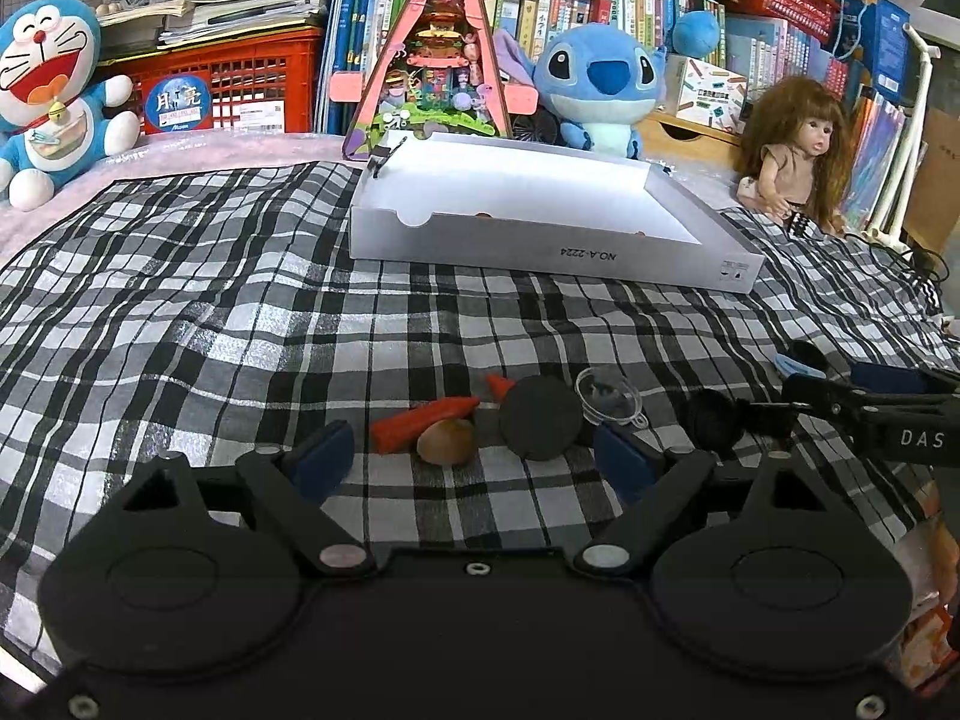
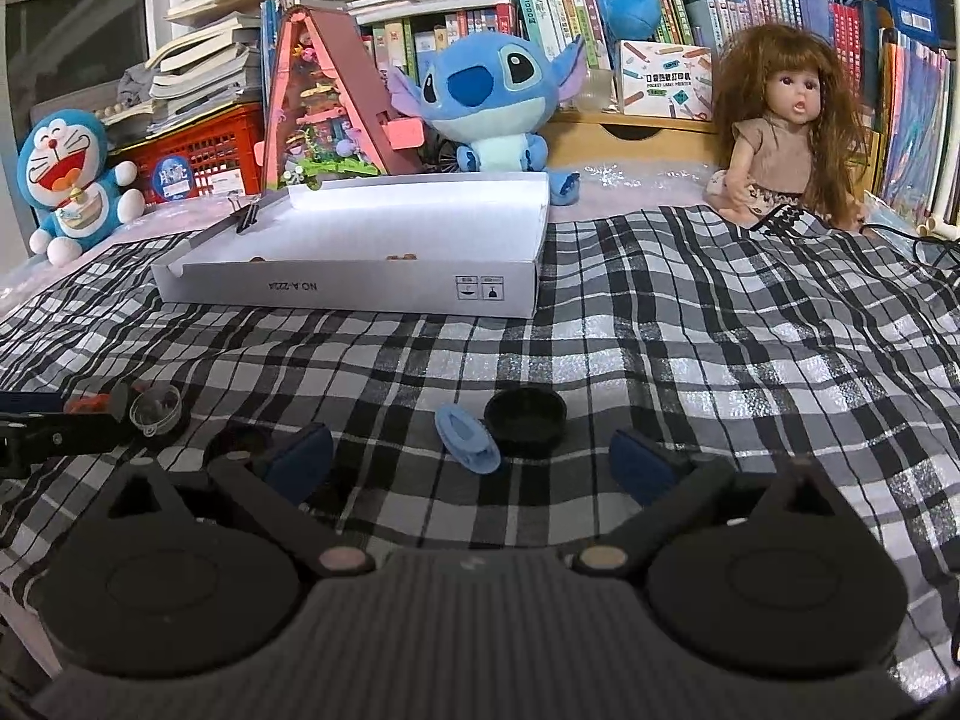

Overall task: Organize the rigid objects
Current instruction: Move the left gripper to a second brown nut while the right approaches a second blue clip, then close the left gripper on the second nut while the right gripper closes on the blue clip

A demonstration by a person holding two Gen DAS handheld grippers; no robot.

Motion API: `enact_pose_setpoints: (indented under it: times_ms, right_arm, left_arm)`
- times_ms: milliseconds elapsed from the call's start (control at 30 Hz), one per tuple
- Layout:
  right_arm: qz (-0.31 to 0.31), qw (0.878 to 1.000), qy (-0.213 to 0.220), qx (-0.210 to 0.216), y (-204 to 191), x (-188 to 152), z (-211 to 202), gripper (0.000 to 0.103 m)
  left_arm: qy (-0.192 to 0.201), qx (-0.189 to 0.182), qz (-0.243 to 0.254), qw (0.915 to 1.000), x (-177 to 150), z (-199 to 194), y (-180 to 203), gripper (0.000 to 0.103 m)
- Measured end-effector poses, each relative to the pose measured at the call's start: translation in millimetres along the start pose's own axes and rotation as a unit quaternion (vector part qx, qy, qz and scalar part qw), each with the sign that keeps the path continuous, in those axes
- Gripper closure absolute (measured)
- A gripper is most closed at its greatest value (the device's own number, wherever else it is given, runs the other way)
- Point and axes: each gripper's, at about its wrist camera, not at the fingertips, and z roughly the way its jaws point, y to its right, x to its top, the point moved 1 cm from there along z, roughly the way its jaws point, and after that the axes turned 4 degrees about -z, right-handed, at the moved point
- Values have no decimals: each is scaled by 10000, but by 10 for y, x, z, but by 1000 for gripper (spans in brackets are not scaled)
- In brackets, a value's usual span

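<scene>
Your left gripper (image 1: 474, 459) is spread wide above the checked cloth (image 1: 180, 312), with nothing pressed between its blue pads (image 1: 321, 456). Just ahead of its fingertips, toward the near edge of the cloth, lies a small cluster: an orange carrot-shaped piece (image 1: 420, 420), a brown rounded piece (image 1: 447, 443) touching it, a flat black disc (image 1: 542, 417) just beside those, and a clear plastic dome (image 1: 607, 396) at the disc's right.

Your right gripper (image 2: 471, 459) also stands spread, holding nothing. In front of it sit a black round cap (image 2: 526, 417) and a pale blue oval piece (image 2: 467, 437) that touches the cap's left side. Both lie between the open fingers' line and the middle of the cloth.

The white box lid (image 1: 540, 246) rests toward the far edge of the cloth, open side up, with a black binder clip (image 2: 249, 217) on its far left corner. A few small brown items show inside it; I cannot tell what they are.

Beyond the cloth's far edge sit a Doraemon plush (image 1: 48, 90), a Stitch plush (image 1: 600, 90) and a doll (image 2: 786, 120).
</scene>
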Motion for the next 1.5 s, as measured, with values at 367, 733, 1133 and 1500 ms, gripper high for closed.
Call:
enact_pose_setpoints:
  times_ms: [367, 733, 1133, 1500]
  right_arm:
    - [-218, 9993, 267, 145, -106, -5, -122, 22]
    - [-326, 9992, 244, 18, -155, -34, -128, 47]
    - [117, 9998, -47, 155, -81, 8, 25, 55]
    - [157, 9999, -58, 24, -148, 102, 164, 55]
  left_arm:
    - [75, -118, 91, 9999, -88, -93, 31, 46]
    - [142, 14, 50, 9999, -90, -107, 5, 68]
    - [188, 93, 112, 9997, -68, -16, 30, 73]
    - [231, -43, 107, 9997, -77, 42, 98, 84]
